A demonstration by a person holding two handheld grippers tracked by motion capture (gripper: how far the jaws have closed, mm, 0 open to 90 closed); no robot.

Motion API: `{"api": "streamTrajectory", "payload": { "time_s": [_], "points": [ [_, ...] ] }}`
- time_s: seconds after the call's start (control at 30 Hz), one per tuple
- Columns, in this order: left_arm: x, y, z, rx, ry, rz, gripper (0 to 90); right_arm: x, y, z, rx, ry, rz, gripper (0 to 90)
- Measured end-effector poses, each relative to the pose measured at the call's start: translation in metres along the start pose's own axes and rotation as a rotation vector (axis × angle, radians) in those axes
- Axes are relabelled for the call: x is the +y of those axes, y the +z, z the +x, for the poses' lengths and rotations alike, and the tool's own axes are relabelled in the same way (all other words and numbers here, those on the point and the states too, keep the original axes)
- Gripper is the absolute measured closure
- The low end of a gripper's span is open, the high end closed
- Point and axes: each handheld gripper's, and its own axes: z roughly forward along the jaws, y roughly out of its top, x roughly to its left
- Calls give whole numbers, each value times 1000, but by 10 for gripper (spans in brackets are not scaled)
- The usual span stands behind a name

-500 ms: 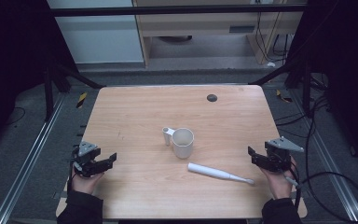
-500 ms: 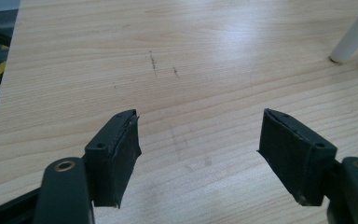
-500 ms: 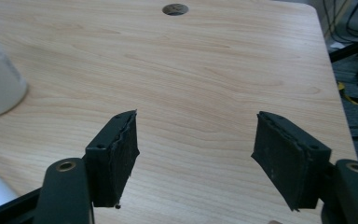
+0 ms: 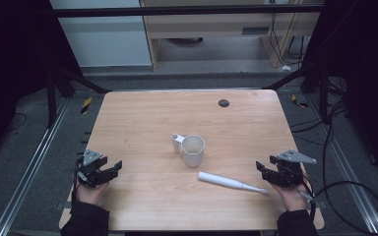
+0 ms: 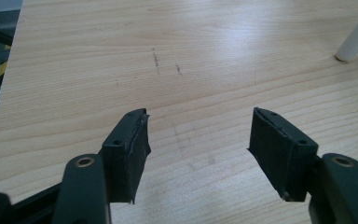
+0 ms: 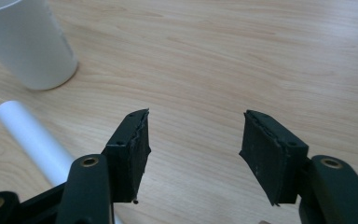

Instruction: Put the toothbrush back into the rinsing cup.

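Since the earlier picture nothing on the table had shifted; the cup, the toothbrush and both grippers lay in the same places.

The table (image 4: 142, 123) was pale wood with a dark round spot (image 4: 223, 103) near its far edge, beyond the cup. Around it ran a grey floor with metal rails, cables to the right of the table, and a light cabinet behind it.

The cup (image 4: 193, 150) was white, upright, with a handle on its left side. The white toothbrush (image 4: 231, 182) lay flat just in front of the cup, slanting toward the right gripper (image 4: 265, 172), whose jaws stood wide with nothing between them. The left gripper (image 4: 113, 169), well to the left of the cup, was likewise wide and empty.
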Motion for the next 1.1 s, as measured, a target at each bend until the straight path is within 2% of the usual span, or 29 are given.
{"api": "streamTrajectory", "payload": {
  "time_s": [0.2,0.6,0.87,1.07,1.1],
  "points": [
    [1,-1,-1,3,4,-7,402,-5,0,8,48,-18,28,474],
    [1,-3,-2,2,17,-12,447,-14,3,17,92,-39,63,606],
    [0,-2,-3,-1,22,-6,456,-19,6,20,104,-41,93,696],
    [0,-1,-4,-2,32,4,457,-24,10,24,113,-55,140,788],
    [-1,-1,-4,-1,37,7,457,-26,11,24,116,-66,155,825]
  ]
}}
